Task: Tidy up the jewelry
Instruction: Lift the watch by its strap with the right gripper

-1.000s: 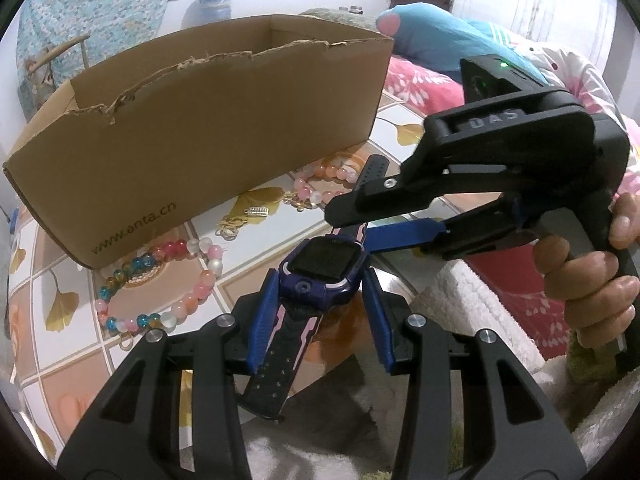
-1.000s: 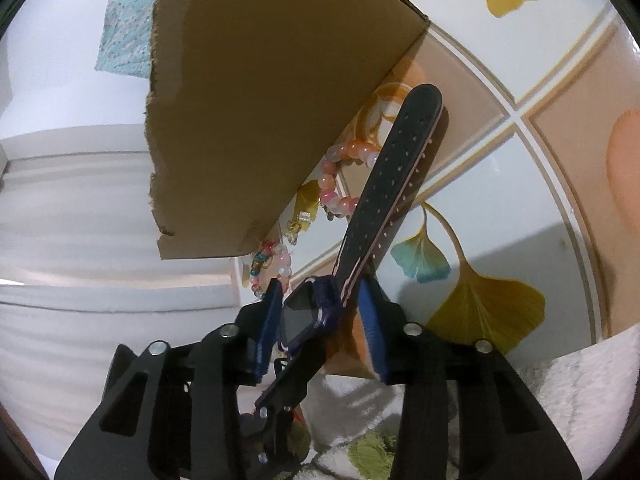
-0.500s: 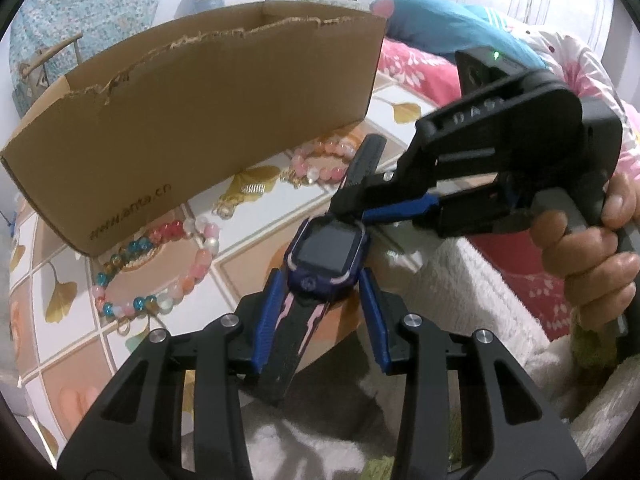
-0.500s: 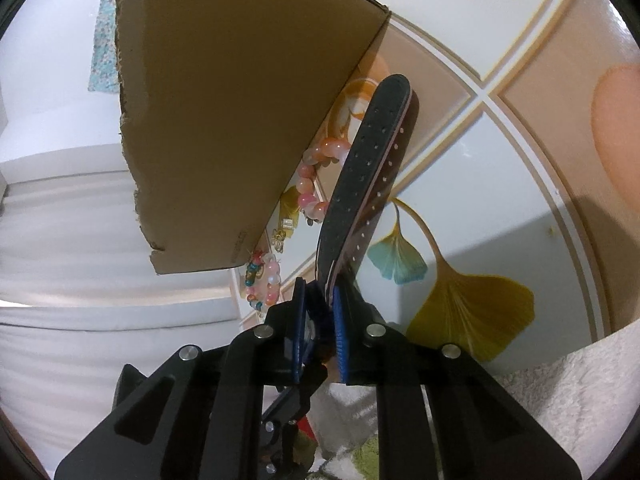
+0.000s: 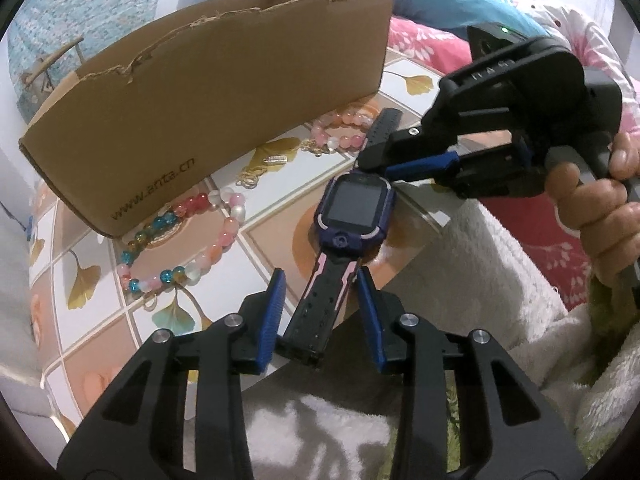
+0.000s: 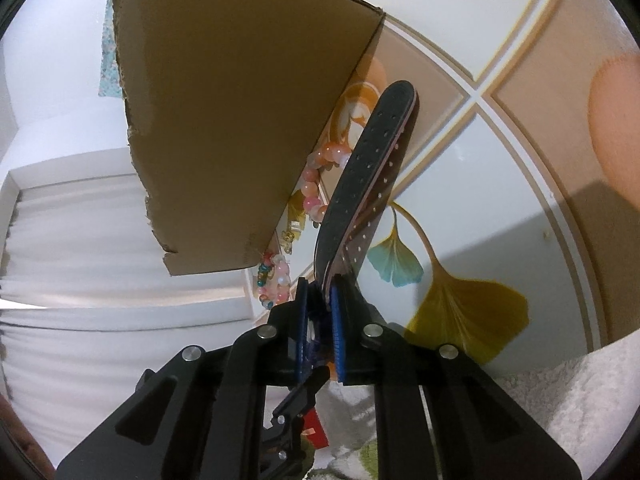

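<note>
A purple smartwatch [image 5: 354, 210] with a black and pink strap lies near the table's edge. My right gripper [image 5: 372, 166] comes in from the right and is shut on the far strap just beyond the case. In the right wrist view the holed strap [image 6: 360, 184] rises out of my right gripper [image 6: 320, 290], whose blue pads pinch it. My left gripper [image 5: 320, 276] straddles the near strap; its jaws are closing, with a small gap still showing at the left pad.
A torn cardboard box [image 5: 208, 92] stands behind the watch. A multicolour bead bracelet [image 5: 188, 248], a pink bead bracelet [image 5: 344, 132] and a small gold piece [image 5: 272, 160] lie along its base on the ginkgo-patterned table [image 5: 92, 332]. White fluffy cloth [image 5: 480, 280] borders the table; a hand [image 5: 592, 200] holds the right gripper.
My right gripper has shut on the far strap. My left gripper has drawn back from around the watch case to the near strap, and its jaws have narrowed a little.
</note>
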`<state>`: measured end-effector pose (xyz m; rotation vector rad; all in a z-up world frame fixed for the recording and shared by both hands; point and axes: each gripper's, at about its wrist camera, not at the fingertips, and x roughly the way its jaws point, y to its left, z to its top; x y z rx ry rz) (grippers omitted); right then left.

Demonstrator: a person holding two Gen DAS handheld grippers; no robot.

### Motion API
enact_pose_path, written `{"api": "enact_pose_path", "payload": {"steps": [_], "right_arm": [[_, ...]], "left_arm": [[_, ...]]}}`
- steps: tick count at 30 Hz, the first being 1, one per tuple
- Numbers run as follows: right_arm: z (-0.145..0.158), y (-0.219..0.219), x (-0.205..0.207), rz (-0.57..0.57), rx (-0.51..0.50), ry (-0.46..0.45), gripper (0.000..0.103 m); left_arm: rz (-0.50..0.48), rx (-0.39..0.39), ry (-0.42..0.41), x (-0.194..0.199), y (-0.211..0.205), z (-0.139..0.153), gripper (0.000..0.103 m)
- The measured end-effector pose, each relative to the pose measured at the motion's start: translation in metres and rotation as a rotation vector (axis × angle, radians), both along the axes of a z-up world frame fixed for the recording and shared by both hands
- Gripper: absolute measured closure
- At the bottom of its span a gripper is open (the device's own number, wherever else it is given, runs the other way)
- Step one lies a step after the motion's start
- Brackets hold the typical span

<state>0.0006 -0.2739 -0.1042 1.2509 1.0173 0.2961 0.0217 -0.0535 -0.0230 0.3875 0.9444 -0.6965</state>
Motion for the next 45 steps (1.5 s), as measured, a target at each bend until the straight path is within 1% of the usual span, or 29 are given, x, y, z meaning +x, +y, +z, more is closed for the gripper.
{"api": "enact_pose_path", "payload": {"steps": [2,5,7,8,9,11,13,16,21,23,31,32,34,39,41,45], "right_arm": [[-0.001,0.0,0.0,0.003,0.016,-0.007,0.093],[-0.007,-0.006,-0.002,0.0,0.064,-0.007,0.097],[-0.009,-0.009,-0.004,-0.006,0.067,-0.009,0.097],[-0.009,-0.013,-0.005,-0.01,0.06,-0.014,0.097],[-0.008,-0.015,-0.006,-0.013,0.058,-0.015,0.097],[-0.01,-0.02,-0.007,-0.014,0.066,-0.015,0.098],[-0.01,-0.022,-0.009,-0.013,0.064,-0.017,0.098],[-0.011,-0.024,-0.011,-0.011,0.066,-0.02,0.098],[-0.011,-0.025,-0.011,-0.003,0.064,-0.031,0.098],[-0.01,-0.019,-0.008,0.001,0.06,-0.034,0.098],[-0.007,-0.016,-0.006,0.013,0.043,-0.056,0.098],[-0.006,-0.015,-0.006,0.017,0.037,-0.059,0.098],[-0.004,-0.012,-0.004,0.022,0.027,-0.065,0.098],[0.005,-0.006,-0.003,0.032,-0.024,-0.085,0.098],[0.008,-0.005,-0.004,0.035,-0.034,-0.092,0.098],[0.02,-0.001,-0.008,0.039,-0.062,-0.118,0.098]], "left_arm": [[-0.005,0.003,0.007,0.001,0.0,0.0,0.069],[-0.003,-0.014,0.033,0.006,-0.001,0.0,0.069],[-0.007,-0.018,0.041,0.01,-0.001,0.0,0.069],[-0.009,-0.021,0.041,0.011,-0.002,0.0,0.067],[-0.014,-0.025,0.044,0.012,-0.004,0.0,0.062],[-0.018,-0.046,0.065,0.017,-0.003,0.001,0.056],[-0.024,-0.088,0.106,0.022,-0.003,0.002,0.056],[-0.026,-0.116,0.132,0.027,-0.004,0.001,0.055],[-0.045,-0.108,0.103,0.032,-0.015,-0.001,0.055],[-0.054,-0.101,0.09,0.033,-0.02,-0.002,0.055],[-0.079,-0.113,0.07,0.035,-0.025,-0.001,0.055],[-0.081,-0.112,0.065,0.034,-0.025,-0.001,0.055],[-0.088,-0.116,0.055,0.033,-0.025,-0.001,0.059],[-0.083,-0.126,0.035,0.028,-0.025,-0.001,0.059],[-0.083,-0.126,0.023,0.025,-0.024,0.001,0.059],[-0.089,-0.121,-0.035,0.015,-0.023,0.012,0.059]]}}
